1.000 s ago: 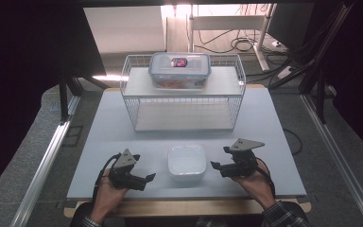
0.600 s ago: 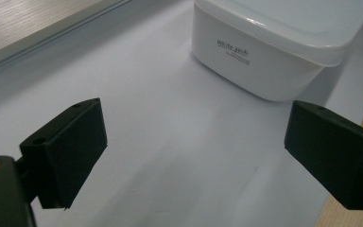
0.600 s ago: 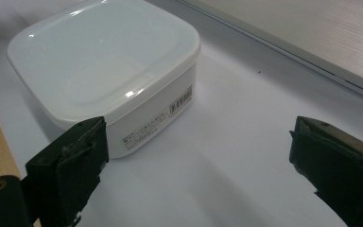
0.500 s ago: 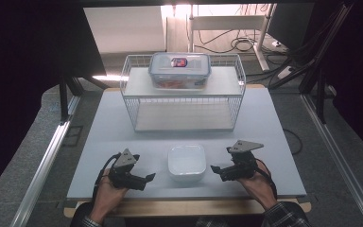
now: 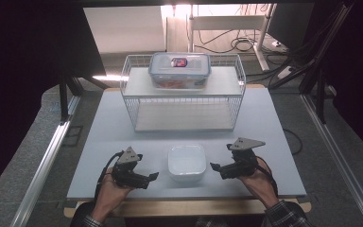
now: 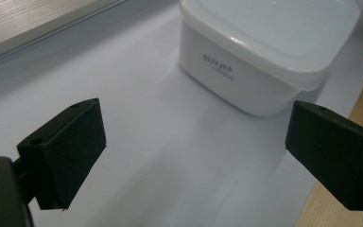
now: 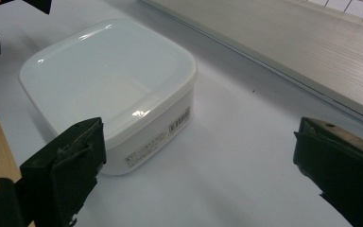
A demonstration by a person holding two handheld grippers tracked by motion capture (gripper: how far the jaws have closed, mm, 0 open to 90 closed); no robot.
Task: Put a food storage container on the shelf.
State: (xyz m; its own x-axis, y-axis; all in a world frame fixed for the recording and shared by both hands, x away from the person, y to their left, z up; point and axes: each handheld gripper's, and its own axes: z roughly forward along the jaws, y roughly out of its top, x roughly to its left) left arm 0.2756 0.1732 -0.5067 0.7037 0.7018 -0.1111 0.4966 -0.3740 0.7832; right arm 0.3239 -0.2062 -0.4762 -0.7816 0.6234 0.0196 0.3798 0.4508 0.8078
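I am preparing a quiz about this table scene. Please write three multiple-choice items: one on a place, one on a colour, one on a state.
1. Where does the white lidded container stand?
A. on the table between the two grippers
B. inside the wire rack
C. on the floor

2. What colour is the lid of the clear food box on top of the wire rack?
A. red
B. bluish
C. yellow

3. How do the jaws of the right gripper stand?
A. shut on the container
B. shut on nothing
C. open, nothing between them

Answers: 1 A, the high view shows it between the left gripper and the right; 2 B, its rim looks bluish; 3 C, the right gripper view shows bare table between them.
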